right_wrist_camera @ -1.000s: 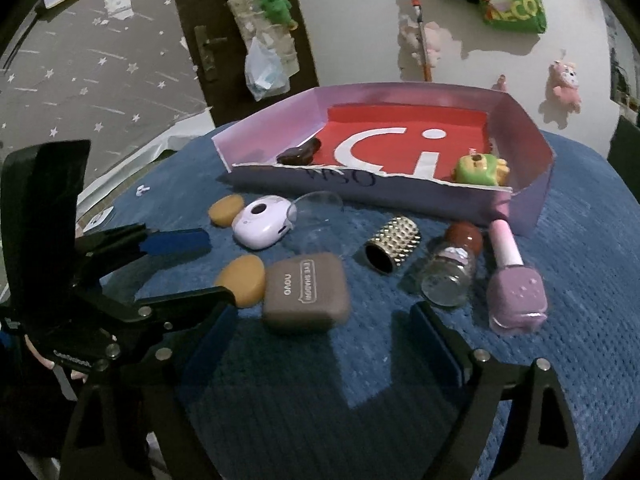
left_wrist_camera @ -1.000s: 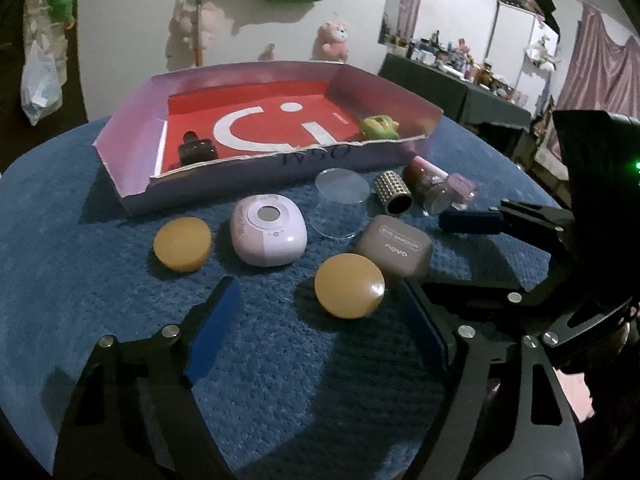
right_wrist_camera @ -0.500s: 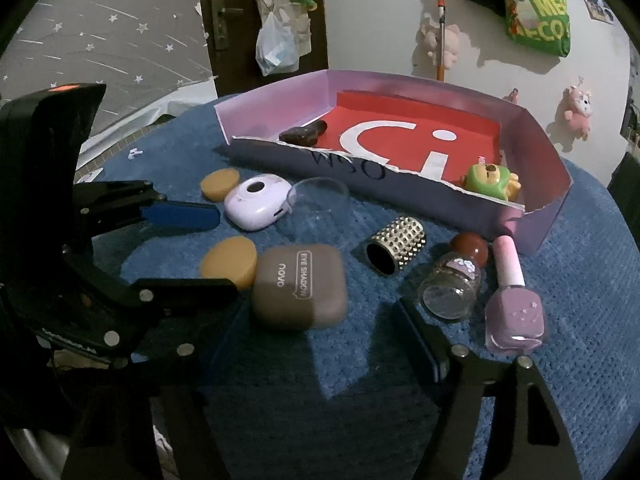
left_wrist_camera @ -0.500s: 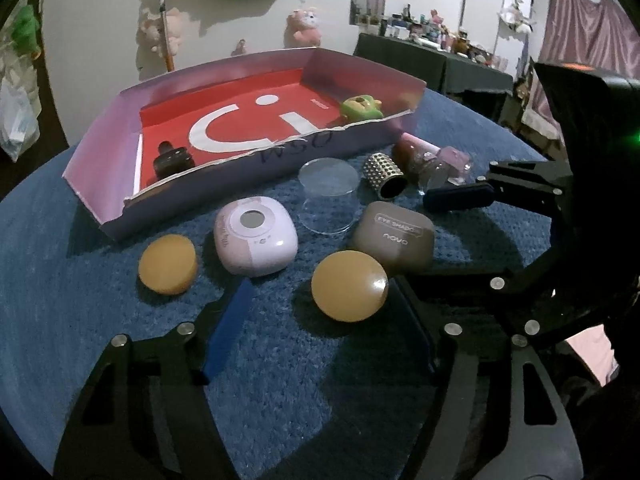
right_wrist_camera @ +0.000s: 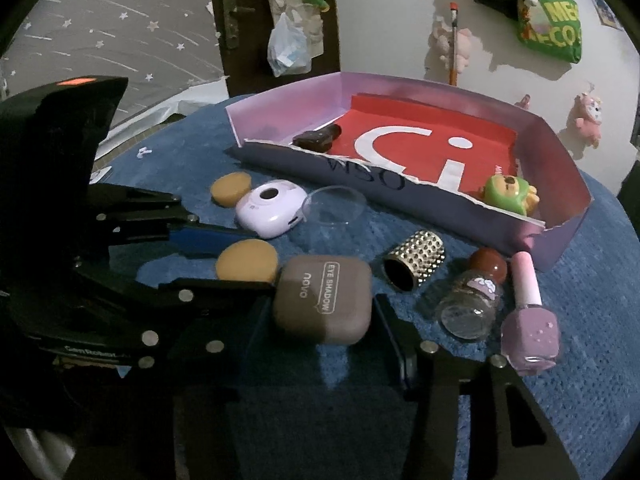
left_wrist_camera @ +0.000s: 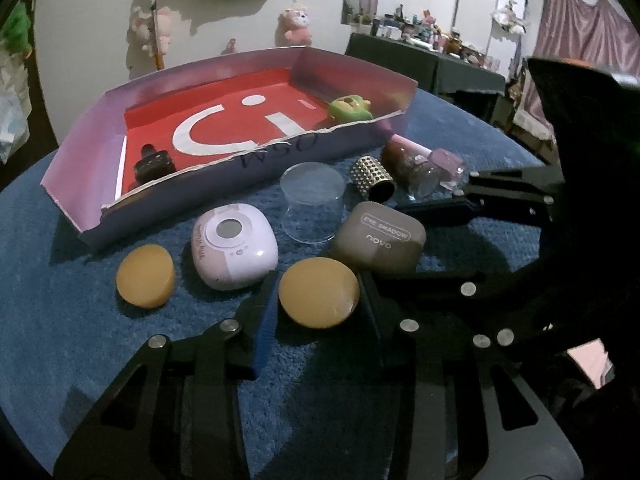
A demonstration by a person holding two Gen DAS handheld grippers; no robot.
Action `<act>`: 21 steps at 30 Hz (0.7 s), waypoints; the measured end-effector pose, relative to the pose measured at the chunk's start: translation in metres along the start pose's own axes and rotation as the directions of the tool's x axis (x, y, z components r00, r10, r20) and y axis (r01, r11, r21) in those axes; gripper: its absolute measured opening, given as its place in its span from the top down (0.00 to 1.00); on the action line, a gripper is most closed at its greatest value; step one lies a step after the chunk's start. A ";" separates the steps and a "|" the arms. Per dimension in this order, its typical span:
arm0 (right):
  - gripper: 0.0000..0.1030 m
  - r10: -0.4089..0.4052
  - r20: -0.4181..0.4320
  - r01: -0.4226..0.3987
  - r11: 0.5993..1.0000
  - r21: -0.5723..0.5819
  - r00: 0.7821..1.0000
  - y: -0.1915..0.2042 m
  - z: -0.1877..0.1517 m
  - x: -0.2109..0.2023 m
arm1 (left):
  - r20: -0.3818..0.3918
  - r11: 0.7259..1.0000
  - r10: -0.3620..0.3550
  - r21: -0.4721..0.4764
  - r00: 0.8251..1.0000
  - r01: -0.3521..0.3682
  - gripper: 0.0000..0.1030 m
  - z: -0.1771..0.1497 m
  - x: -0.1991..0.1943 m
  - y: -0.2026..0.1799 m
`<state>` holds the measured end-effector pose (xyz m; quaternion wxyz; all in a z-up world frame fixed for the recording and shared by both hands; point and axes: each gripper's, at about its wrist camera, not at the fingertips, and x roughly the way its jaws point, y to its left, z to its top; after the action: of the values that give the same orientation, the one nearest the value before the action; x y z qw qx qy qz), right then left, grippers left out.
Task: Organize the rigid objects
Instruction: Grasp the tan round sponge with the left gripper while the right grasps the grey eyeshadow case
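My left gripper (left_wrist_camera: 320, 280) is shut on a round orange sponge (left_wrist_camera: 318, 292) that lies on the blue cloth. Just right of the sponge sits a taupe eye shadow case (right_wrist_camera: 322, 304). My right gripper (right_wrist_camera: 320, 306) straddles that case, its jaws closing, the pads close beside the case's sides without clearly pressing on it. A second orange sponge (left_wrist_camera: 146, 276), a lilac-white gadget (left_wrist_camera: 234, 252) and a clear plastic cup (left_wrist_camera: 313, 202) lie further out. The purple box (left_wrist_camera: 240, 176) with a red floor stands behind them.
A gold studded cap (right_wrist_camera: 416, 266), a small glass bottle (right_wrist_camera: 468, 308) and a pink nail polish bottle (right_wrist_camera: 528, 320) lie right of the case. Inside the box are a green toy (right_wrist_camera: 506, 194) and a dark bottle (right_wrist_camera: 318, 138). Blue cloth (left_wrist_camera: 80, 340) covers the round table.
Both grippers' jaws have narrowed. The left fingers closed in onto the orange sponge; the right fingers drew in around the eye shadow case. Both hands rolled slightly and stayed in place.
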<state>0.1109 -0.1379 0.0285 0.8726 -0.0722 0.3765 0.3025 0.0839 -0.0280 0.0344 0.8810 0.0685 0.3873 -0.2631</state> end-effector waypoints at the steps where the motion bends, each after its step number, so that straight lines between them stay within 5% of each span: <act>1: 0.48 -0.005 0.008 0.005 1.000 0.004 1.000 0.001 -0.001 -0.001 | 0.008 1.000 0.000 -0.007 1.000 0.000 0.65 0.000 -0.003 -0.001; 10: 0.48 -0.023 0.121 0.015 0.998 0.061 0.992 0.003 -0.002 -0.035 | 0.071 1.000 0.011 -0.028 0.997 -0.009 0.65 -0.002 -0.026 -0.008; 21: 0.48 -0.043 0.108 0.032 0.994 0.106 0.993 -0.001 -0.026 -0.041 | 0.027 0.997 0.037 -0.071 0.999 -0.035 0.65 -0.021 -0.017 -0.001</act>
<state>0.0735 -0.1671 0.0386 0.9002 -0.0170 0.3415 0.2697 0.0604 -0.0153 0.0326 0.8928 0.0404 0.3825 -0.2343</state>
